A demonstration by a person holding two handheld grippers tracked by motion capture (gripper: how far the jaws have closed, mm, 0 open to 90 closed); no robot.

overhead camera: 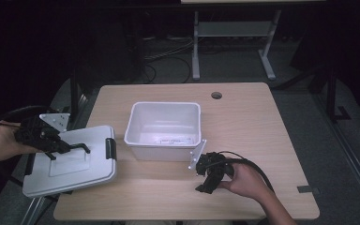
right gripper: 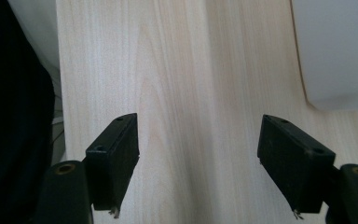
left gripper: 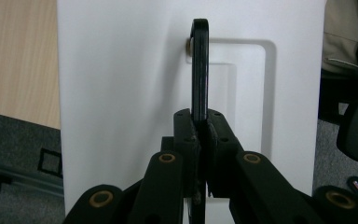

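A white plastic lid (overhead camera: 70, 164) lies at the table's left edge and overhangs it. Its black handle (overhead camera: 78, 147) stands up from the middle. My left gripper (overhead camera: 65, 146) comes in from the left and is shut on that handle. In the left gripper view the jaws (left gripper: 200, 128) pinch the thin handle (left gripper: 199, 65) above the lid (left gripper: 121, 93). An open white bin (overhead camera: 161, 152) stands mid-table. My right gripper (overhead camera: 202, 186) hovers just in front of the bin's right corner and points down at the bare wooden table (right gripper: 191, 70). It (right gripper: 198, 149) stands open with nothing between the jaws.
A black latch (overhead camera: 110, 148) sits on the lid's right edge, close to the bin. The bin's corner (right gripper: 335, 46) shows at the upper right of the right gripper view. A cable hole (overhead camera: 216, 95) is at the table's back. A grey table frame (overhead camera: 234, 37) stands beyond.
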